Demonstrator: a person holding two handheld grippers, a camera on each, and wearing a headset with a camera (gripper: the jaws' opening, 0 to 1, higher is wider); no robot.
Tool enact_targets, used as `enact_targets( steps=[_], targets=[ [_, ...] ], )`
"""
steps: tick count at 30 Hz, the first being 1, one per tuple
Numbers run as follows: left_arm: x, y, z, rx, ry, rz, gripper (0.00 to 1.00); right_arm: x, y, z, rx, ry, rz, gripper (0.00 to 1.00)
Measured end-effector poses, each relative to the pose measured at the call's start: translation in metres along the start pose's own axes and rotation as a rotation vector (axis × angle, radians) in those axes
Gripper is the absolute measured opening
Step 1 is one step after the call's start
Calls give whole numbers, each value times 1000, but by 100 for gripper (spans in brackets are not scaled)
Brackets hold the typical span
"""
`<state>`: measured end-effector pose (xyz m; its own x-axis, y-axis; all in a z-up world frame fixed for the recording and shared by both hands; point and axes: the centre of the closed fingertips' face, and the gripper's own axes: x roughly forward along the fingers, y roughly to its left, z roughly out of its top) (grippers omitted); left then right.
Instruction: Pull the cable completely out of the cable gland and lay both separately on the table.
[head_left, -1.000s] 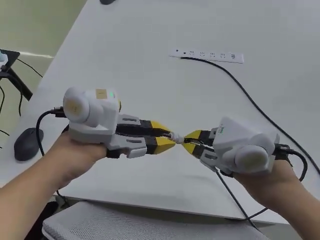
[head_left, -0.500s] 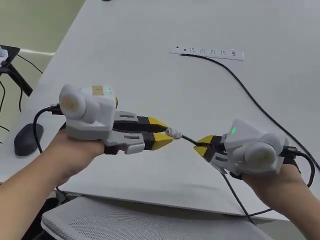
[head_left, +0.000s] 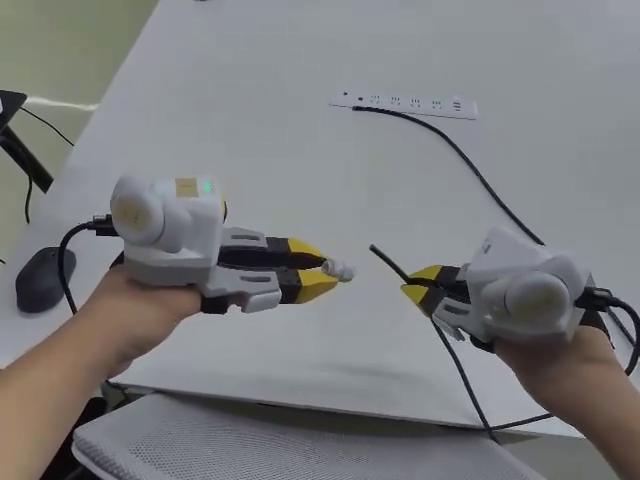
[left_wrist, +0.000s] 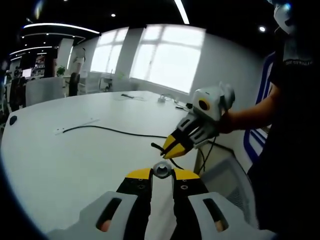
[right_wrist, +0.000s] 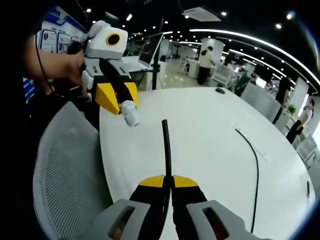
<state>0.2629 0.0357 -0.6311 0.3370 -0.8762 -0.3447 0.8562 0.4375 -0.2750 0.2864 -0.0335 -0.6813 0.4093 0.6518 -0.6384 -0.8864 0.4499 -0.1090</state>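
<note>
Above the table's near edge, my left gripper (head_left: 322, 277) is shut on the white cable gland (head_left: 339, 270), which pokes out past its yellow tips (left_wrist: 162, 169). My right gripper (head_left: 412, 287) is shut on the thin black cable (head_left: 388, 262), whose free end sticks up and left, clear of the gland. In the right gripper view the cable (right_wrist: 165, 145) rises straight from the closed jaws, and the left gripper with the gland (right_wrist: 129, 113) hangs beyond it to the left. The rest of the cable trails down past the right hand (head_left: 460, 372).
A white power strip (head_left: 405, 103) lies at the back of the white table (head_left: 260, 150), its black cord (head_left: 480, 180) running toward the right. A grey mesh chair (head_left: 260, 445) is below the table edge. A dark mouse (head_left: 37, 280) lies at the far left.
The grippers have drawn apart: the right one moved right with the cable. The cable end has come out of the gland, which stays in the left gripper.
</note>
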Motion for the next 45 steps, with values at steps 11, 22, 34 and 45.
enact_targets(
  steps=[11,22,34,45],
  targets=[
    [-5,6,-9,25,-12,4,15,10,-12,9,87,19,-18,0],
    [-19,24,-29,15,-9,17,15,31,-35,29,162,30,-64,0],
    [-36,44,-56,-1,19,18,15,65,-42,54,177,62,-61,0],
    [-42,51,-74,16,12,-1,15,99,-43,75,136,79,-51,0]
  ],
)
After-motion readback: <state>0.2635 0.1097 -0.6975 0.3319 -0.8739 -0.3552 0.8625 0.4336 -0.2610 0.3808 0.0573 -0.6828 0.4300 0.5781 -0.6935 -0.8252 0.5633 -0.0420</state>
